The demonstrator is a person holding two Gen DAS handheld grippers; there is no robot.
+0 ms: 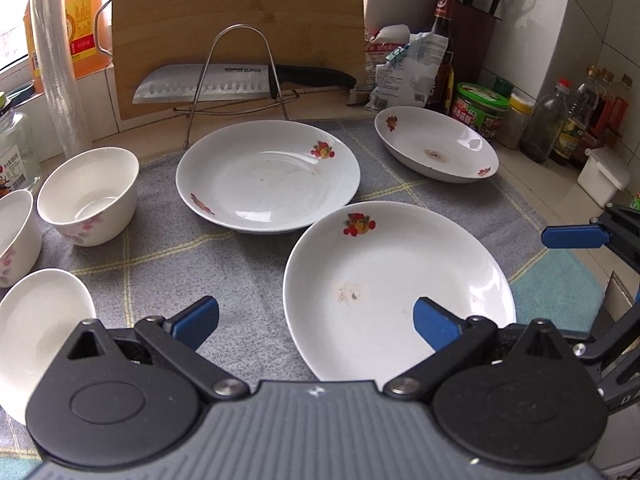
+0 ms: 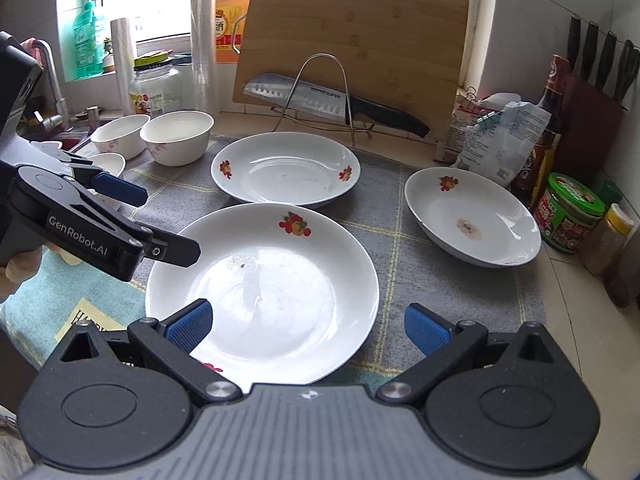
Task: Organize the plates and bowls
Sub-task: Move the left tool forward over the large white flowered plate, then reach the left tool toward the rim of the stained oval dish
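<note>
Three white plates with fruit prints lie on a grey checked cloth. The near plate sits closest to both grippers, with a small brown stain on its floor. The middle plate lies just behind it, their rims close or touching; which, I cannot tell. The far plate lies apart to the right, half off the cloth, with a brown spot in its centre.

Three white bowls with pink flowers stand at the cloth's left side: a back bowl, a left bowl beside it, and a near bowl at the left gripper's side. All stand upright and look empty.

The left gripper hovers over the near plate's left edge, its blue fingers spread wide and holding nothing. The right gripper hovers over the same plate from the front, fingers also wide apart and empty. In the right view a hand grips the left gripper's handle.

Behind the plates a wire rack carries a knife, with a cutting board leaning against the wall. To the right stand a green-lidded jar, bottles, a bag and a knife block. An oil bottle stands at the back left.
</note>
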